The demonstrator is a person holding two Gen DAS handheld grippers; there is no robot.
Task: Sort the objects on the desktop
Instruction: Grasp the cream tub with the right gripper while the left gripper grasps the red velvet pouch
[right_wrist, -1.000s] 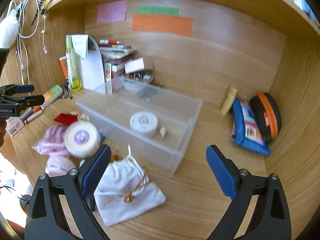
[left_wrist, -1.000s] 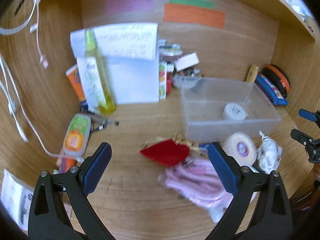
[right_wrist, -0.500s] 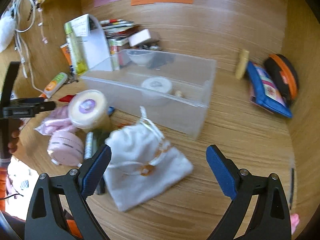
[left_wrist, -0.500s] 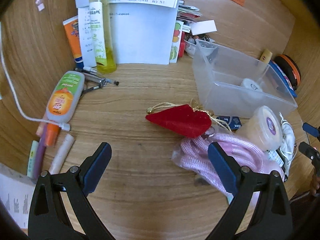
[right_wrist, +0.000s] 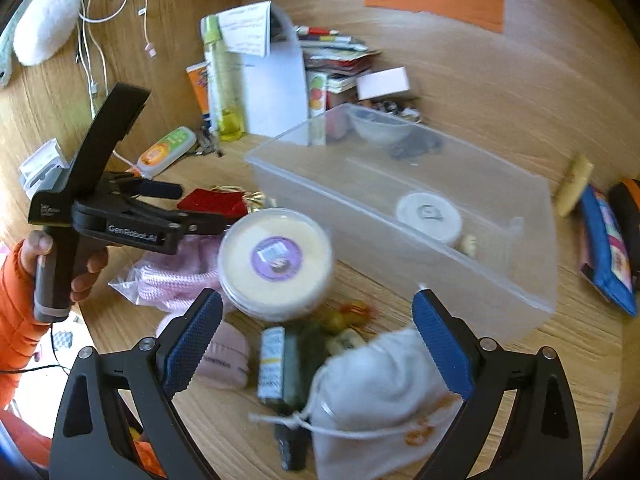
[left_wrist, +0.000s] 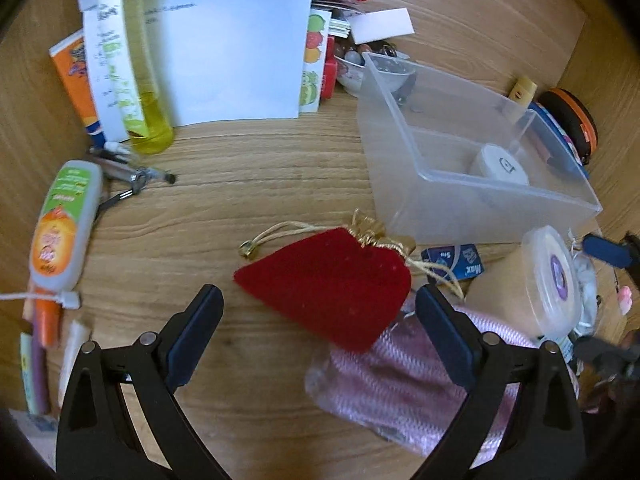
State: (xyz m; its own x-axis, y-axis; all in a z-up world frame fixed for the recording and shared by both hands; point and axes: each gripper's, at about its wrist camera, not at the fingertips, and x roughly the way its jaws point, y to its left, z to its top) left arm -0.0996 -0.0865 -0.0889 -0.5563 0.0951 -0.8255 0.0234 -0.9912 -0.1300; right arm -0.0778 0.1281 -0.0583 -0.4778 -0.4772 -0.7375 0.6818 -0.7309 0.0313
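A red velvet pouch (left_wrist: 332,284) with gold cord lies on the wooden desk, partly over a bag of pink rope (left_wrist: 404,368). My left gripper (left_wrist: 320,332) is open, its fingers straddling the pouch's near corner. A clear plastic bin (left_wrist: 472,168) holds a white round case (left_wrist: 500,166). My right gripper (right_wrist: 316,340) is open above a white drawstring bag (right_wrist: 380,396) and a dark tube (right_wrist: 286,364). A round cream tub (right_wrist: 276,258) stands just beyond its left finger. The bin (right_wrist: 404,208) lies behind. The left gripper (right_wrist: 160,204) also shows in the right wrist view.
At the back stand a yellow bottle (left_wrist: 136,72), a white paper holder (left_wrist: 236,44) and books. A green-orange tube (left_wrist: 64,224) and pens lie at the left. A blue pouch (right_wrist: 604,248) and an orange-black case (left_wrist: 572,120) lie to the right of the bin.
My left gripper has moved in and down toward the red pouch, now between its fingers. My right gripper has dropped lower over the white bag and tub.
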